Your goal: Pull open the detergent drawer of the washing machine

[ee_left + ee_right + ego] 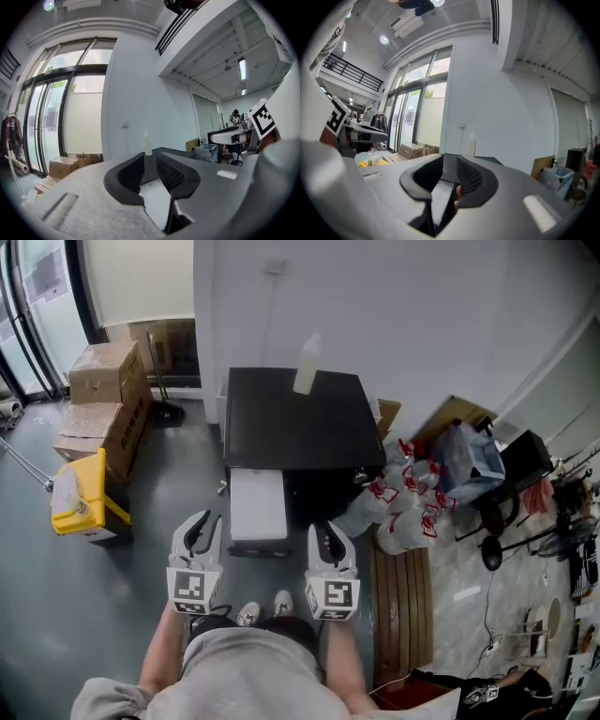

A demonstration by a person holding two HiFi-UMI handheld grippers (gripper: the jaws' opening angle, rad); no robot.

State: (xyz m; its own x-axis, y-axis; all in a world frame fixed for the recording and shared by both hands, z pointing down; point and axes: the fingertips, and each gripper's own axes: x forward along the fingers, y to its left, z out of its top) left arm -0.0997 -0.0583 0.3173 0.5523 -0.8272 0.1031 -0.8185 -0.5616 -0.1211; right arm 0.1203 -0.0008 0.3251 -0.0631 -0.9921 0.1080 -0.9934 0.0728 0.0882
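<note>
1. Both forearms reach forward from the person's body, side by side. The left gripper [199, 521] and right gripper [330, 529] point roughly level, probably held clear before any approach.
2. Each gripper's jaws stand a narrow gap apart, with nothing between them.
3. Just ahead and below, a white box-shaped part [258, 507] juts from the front left of the washing machine [300, 418]. It is likely the detergent drawer, though this is uncertain. Neither gripper touches it.
4. Farthest away, a bottle [307, 365] stands upright on the dark lid, near the wall.

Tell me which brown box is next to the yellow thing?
The nearer cardboard box, right beside the yellow container; the other box sits farther back.
</note>
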